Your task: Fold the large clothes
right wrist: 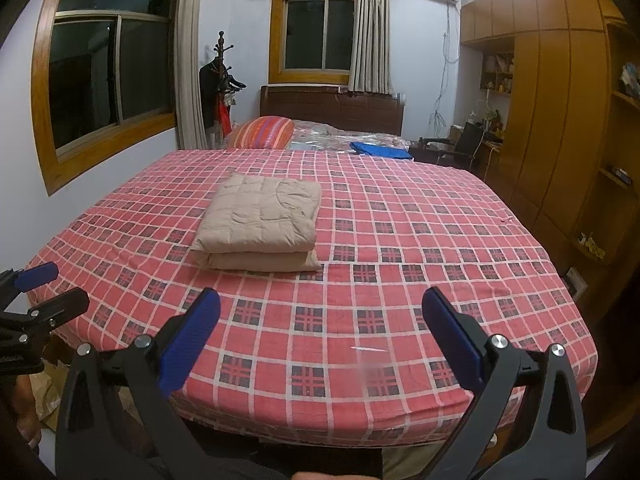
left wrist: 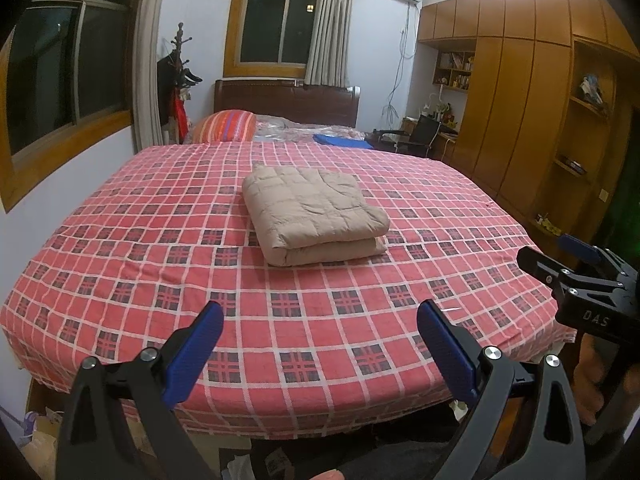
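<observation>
both jaws open at the foot of the bed, garment folded

blue-padded fingers sit nearest each lens: the left gripper (left wrist: pixel 320 344) and the right gripper (right wrist: pixel 320 336) both hold their jaws spread wide and empty, hanging over the near edge of the bed (left wrist: pixel 120 264). the beige quilted garment (left wrist: pixel 316 216) lies well ahead of them, toward the middle of the checked sheet, as a squared bundle of stacked layers with its rounded fold facing the grippers. judging by that shape, the folding looks finished or close to it. any tidying would best come from both sides at once, pinching only the top layer's corners so the stack does not slide or spring apart. open sheet surrounds the bundle on every side, so reach is free. the wardrobe (left wrist: pixel 520 100) stands off to the right, the striped pillow (left wrist: pixel 226 126) far behind.
</observation>
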